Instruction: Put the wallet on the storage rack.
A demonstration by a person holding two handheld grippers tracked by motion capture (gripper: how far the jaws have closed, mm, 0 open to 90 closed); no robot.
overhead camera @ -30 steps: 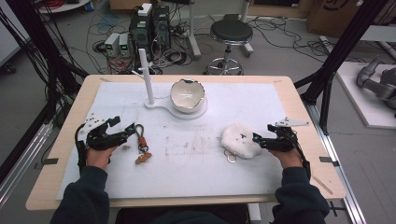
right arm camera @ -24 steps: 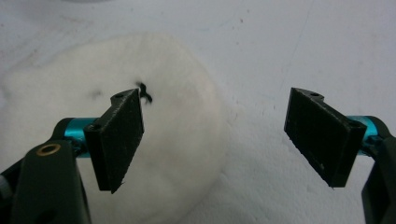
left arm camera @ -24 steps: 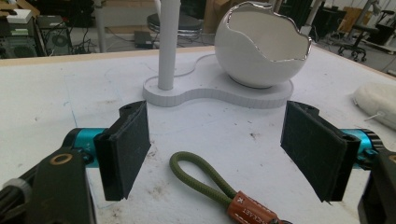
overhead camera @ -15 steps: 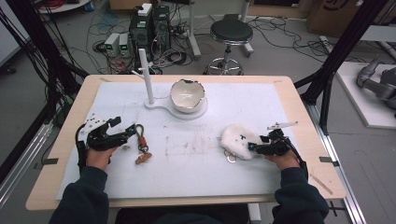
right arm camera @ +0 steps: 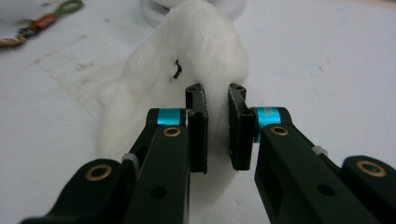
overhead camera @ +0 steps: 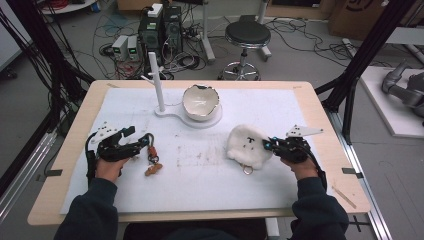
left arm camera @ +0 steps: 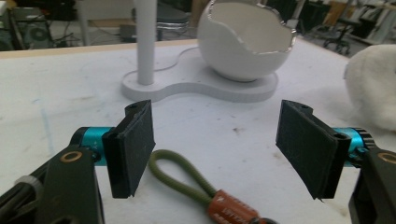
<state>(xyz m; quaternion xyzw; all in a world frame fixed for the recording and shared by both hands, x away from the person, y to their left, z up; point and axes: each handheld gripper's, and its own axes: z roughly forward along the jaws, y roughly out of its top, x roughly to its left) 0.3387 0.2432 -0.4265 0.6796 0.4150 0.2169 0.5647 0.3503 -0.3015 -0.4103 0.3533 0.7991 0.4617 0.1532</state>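
a: white mat (overhead camera: 280, 185) covers the wooden table (overhead camera: 330, 125) in the high view. where do your two tools sit on it?

b: your left gripper (overhead camera: 141, 145) lies at the left of the mat, jaws spread, just beside a keyring strap (overhead camera: 151, 156) with an olive loop, an orange sleeve and a tan charm. your right gripper (overhead camera: 266, 145) is at the right, its tips pressed into the edge of the white plush toy (overhead camera: 245, 145). a metal ring (overhead camera: 247, 169) lies on the mat at the plush's near edge.

a: and behind them?

b: a white stand (overhead camera: 172, 112) with an upright post (overhead camera: 157, 80) carries an eggshell-shaped bowl (overhead camera: 201, 101), well apart from both grippers.

a: left gripper view, then.

b: your left gripper (left arm camera: 224, 140) has its black pads (left arm camera: 135, 144) wide apart with bare mat between them. the olive loop of the keyring strap (left arm camera: 187, 179) lies on the mat near the left pad; whether it touches that pad cannot be told. the post (left arm camera: 145, 42) and the bowl (left arm camera: 243, 42) stand beyond on the stand (left arm camera: 196, 88), and the plush toy (left arm camera: 373, 88) shows at the right edge.

a: right gripper view?

b: your right gripper (right arm camera: 217, 126) has its jaws drawn close together, pinching a fold of the plush toy (right arm camera: 187, 70), which rests on the mat (right arm camera: 327, 60). a small black stitch marks the fur. the keyring strap (right arm camera: 42, 21) lies far off at upper left.
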